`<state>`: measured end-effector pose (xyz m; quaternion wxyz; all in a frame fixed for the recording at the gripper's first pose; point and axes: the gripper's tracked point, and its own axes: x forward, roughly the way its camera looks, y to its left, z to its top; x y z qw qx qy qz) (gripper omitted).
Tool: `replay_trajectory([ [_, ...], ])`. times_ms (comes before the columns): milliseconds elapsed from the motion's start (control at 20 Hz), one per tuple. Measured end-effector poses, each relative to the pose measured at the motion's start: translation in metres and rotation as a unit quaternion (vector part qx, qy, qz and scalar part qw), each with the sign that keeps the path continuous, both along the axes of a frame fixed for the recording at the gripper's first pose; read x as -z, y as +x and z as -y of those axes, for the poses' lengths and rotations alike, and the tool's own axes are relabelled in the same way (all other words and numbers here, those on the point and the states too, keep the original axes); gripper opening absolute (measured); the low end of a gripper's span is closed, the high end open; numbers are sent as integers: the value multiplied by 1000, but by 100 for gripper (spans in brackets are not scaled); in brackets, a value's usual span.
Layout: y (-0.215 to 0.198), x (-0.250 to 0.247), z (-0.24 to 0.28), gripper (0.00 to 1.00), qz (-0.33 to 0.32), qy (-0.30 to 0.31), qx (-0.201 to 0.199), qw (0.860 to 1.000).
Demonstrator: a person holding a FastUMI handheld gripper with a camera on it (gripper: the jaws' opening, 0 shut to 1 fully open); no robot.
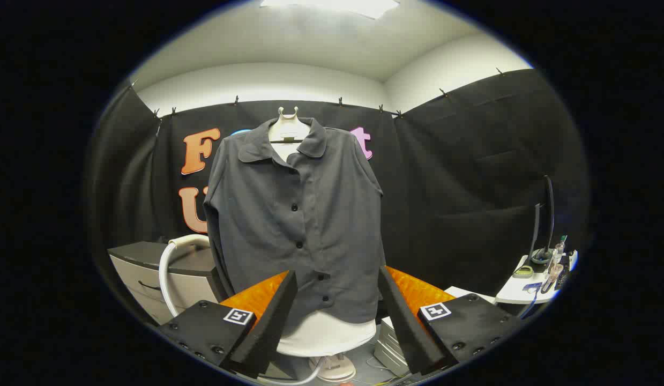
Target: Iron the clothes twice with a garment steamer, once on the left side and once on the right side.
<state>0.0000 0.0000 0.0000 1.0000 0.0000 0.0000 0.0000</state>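
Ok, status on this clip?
Gripper open, empty. Grey shirt hangs buttoned on mannequin, just ahead of the fingers. White steamer hose beside it. Path clear.

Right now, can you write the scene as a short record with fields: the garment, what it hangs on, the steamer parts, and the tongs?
garment: dark grey shirt, buttoned, hanging straight
support: white dress form, its base showing below the hem
hose: white hose, curving beside the shirt's sleeve
cabinet: grey drawer cabinet, behind the hose
tongs: open, holding nothing, the shirt's lower hem beyond them
desk: white desk with small items

Bright overhead light, perhaps edge-warped.
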Motion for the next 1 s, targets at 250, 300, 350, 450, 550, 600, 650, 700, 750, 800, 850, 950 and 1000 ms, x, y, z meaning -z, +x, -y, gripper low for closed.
replay_trajectory([
  [250,8,1,-2,97,-4,-1,-10,1000],
  [300,8,2,-5,97,-7,3,-17,1000],
  [350,6,0,-5,97,-4,2,-20,1000],
  [450,3,-8,-6,98,4,-6,-20,1000],
  [550,-1,-12,-11,97,6,-6,-23,1000],
  [600,-2,-14,-12,97,4,-6,-26,1000],
  [650,-6,-18,-10,97,5,-9,-27,1000],
  [700,-10,-23,-7,97,10,-12,-24,1000],
  [750,-15,-25,-3,97,14,-12,-21,1000],
  [800,-20,-24,-1,97,15,-11,-20,1000],
  [850,-23,-24,1,97,15,-10,-17,1000],
  [950,-26,-26,5,97,17,-6,-11,1000],
  [1000,-26,-28,5,97,20,-6,-9,1000],
])
